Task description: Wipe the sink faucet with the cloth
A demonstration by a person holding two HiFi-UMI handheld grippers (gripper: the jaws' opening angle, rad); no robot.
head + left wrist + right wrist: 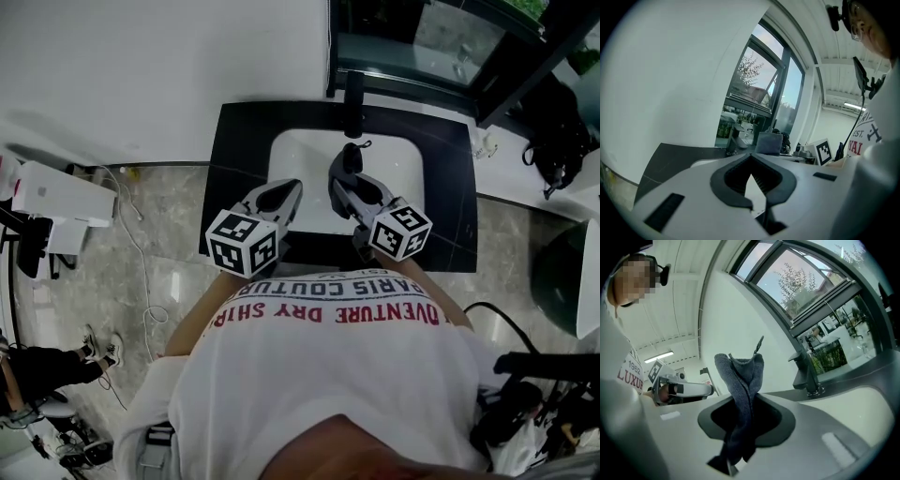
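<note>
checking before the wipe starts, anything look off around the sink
Nothing stands out. The cloth sits bunched in the right tongs, the faucet stands upright, and the sink shows no spill.

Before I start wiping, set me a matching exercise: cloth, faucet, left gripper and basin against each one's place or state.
1 cloth
2 faucet
3 left gripper
4 basin

A white, set in the dark counter
B jaws shut, nothing held
C clamped in the right gripper
D dark, upright behind the basin

Pairs: 1-C, 2-D, 3-B, 4-A.
</note>
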